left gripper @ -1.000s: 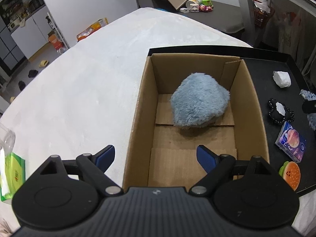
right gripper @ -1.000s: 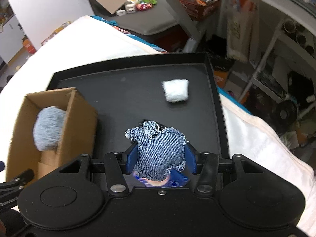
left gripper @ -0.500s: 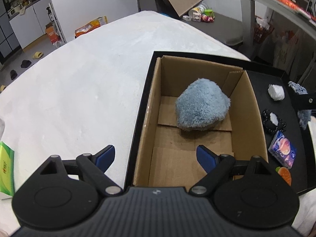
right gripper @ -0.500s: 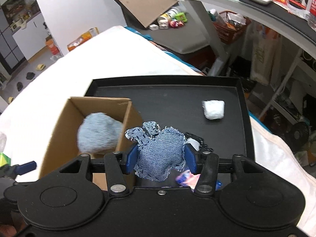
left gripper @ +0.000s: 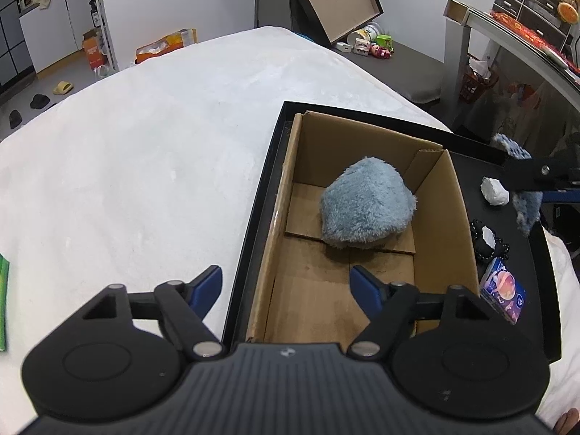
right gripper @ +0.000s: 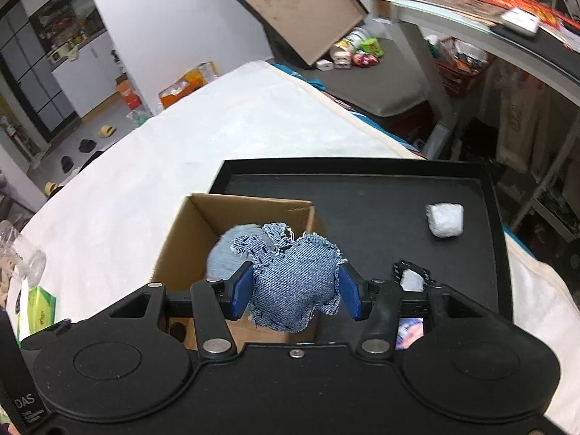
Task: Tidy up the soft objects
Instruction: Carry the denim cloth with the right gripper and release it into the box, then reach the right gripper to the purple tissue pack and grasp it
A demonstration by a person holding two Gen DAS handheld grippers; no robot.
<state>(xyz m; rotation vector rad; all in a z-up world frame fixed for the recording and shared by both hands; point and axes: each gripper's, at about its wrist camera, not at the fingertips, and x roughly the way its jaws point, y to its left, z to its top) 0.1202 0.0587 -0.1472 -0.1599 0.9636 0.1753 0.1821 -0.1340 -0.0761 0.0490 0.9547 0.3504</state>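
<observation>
Now carrying frayed blue denim stuffed toy (right gripper: pixel 295 284), clenched between right gripper (right gripper: pixel 295 288) fingers, above open brown cardboard box (left gripper: pixel 440 214) holding fluffy pale-blue plush (left gripper: pixel 366 204). Left gripper (left gripper: pixel 286 286) closing, empty, over box's near end. Next, probably: lower inside, then release.

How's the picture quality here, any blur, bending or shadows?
Left wrist view: sharp, fisheye bends the bed edge, soft shadow under the blue plush in the box. Right wrist view: slight blur on the box rim, denim toy crisp.

Bright, even light; fisheye-bent edges
</observation>
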